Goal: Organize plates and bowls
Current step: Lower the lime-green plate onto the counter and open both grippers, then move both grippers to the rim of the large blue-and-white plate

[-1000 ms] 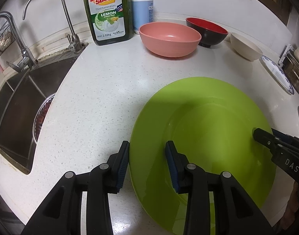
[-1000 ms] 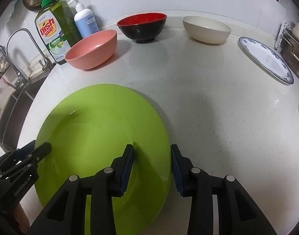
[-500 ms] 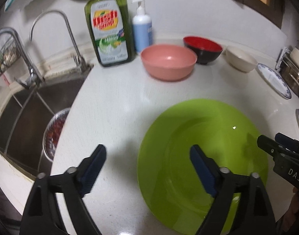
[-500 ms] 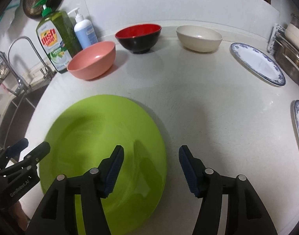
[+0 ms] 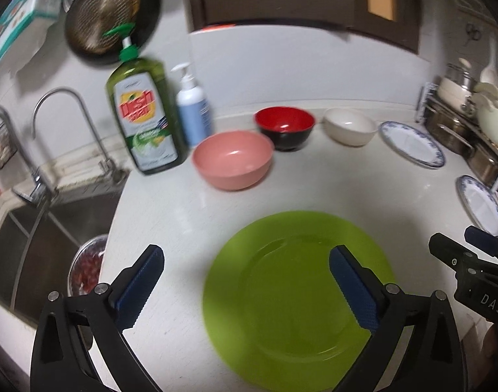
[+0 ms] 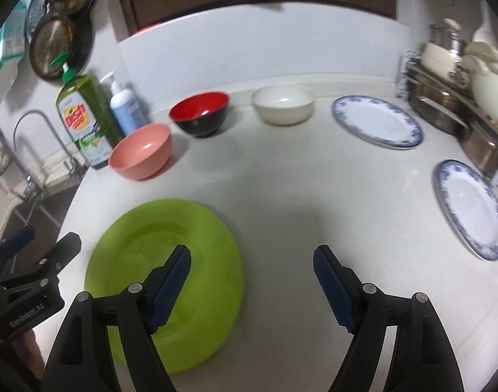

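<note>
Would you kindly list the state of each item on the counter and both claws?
Left claw: jaws opening, holding nothing.
Right claw: jaws opening, holding nothing.
Green plate: flat on counter, released.
Pink bowl: upright, empty.
Red bowl: upright, empty.
White bowl: upright, empty.

Bare counter (image 6: 298,196) between green plate (image 6: 196,228) and bowls (image 6: 200,114)

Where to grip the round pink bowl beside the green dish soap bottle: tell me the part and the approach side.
Grip the round pink bowl by its rim on the near, open-counter side, one finger inside, one outside. It sits upright with a thin exposed lip; the green dish soap bottle and the red-and-black bowl crowd its far sides.
</note>
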